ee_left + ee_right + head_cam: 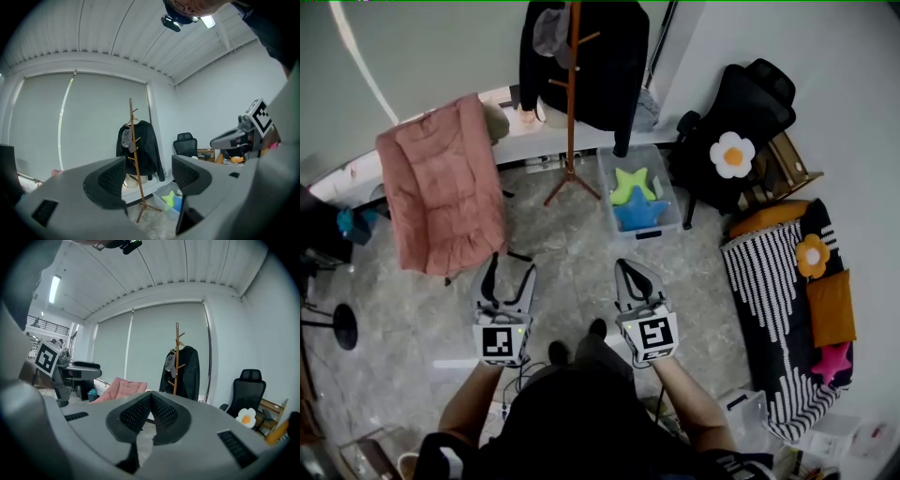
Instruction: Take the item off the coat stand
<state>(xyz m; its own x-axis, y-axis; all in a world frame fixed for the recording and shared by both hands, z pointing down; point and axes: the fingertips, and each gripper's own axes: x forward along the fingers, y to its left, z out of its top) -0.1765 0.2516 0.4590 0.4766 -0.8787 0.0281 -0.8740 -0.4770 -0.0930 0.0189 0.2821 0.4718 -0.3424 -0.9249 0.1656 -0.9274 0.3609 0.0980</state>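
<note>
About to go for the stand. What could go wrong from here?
1. The right gripper is shut; it must open before gripping.
2. A jacket and cap share the stand; pulling one could drag the other or tip the stand.
3. The bin sits close by its feet and could be kicked.

The person holds 2 grippers out in front at waist height, side by side and apart, both pointing forward. The left gripper [510,274] has its jaws spread wide with nothing between them. The right gripper [627,272] has its jaws pressed together, empty. Both bare forearms [467,405] angle inward toward the body.
</note>
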